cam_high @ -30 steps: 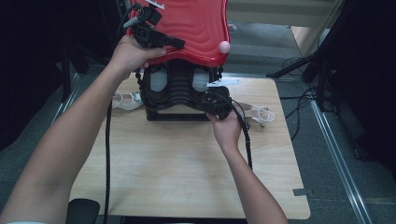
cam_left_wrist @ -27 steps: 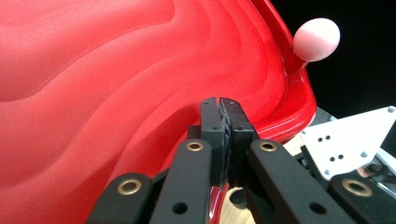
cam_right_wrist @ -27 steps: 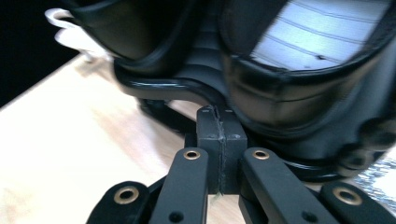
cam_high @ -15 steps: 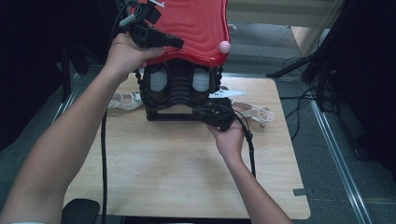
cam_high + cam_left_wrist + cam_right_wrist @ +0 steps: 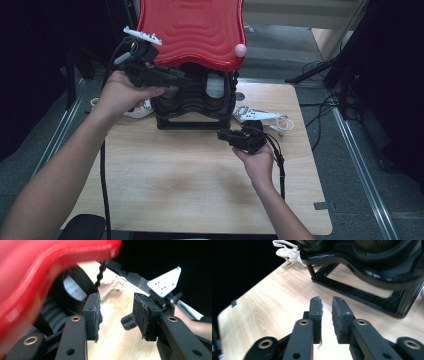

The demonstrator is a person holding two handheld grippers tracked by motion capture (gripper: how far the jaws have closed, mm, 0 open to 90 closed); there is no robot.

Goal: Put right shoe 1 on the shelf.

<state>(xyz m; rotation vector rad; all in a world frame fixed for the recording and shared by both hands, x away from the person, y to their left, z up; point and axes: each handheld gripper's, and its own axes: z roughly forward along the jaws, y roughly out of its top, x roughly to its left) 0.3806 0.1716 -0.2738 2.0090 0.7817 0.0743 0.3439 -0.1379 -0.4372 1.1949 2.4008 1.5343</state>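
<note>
the red-topped black stand [image 5: 192,75] sits at the worktop's [image 5: 175,180] far edge. beside it, the left gripper [image 5: 172,80] has just been opening, fingers wide and empty; the right gripper [image 5: 225,135], near its base, has parted slightly, holding nothing.

We count one wavy red plastic top [image 5: 192,30] at the far side, resting on one black ribbed stand [image 5: 194,102]. One small pink ball [image 5: 240,49] sits at the right edge of that top. Inside the stand we see two round black cylinders [image 5: 215,92] side by side. Two white sandals lie on the one light wooden table [image 5: 200,185]: one left [image 5: 137,107] of the stand, one right [image 5: 262,115]. Two black handheld grippers are present, left [image 5: 172,80] and right [image 5: 227,135].
</note>
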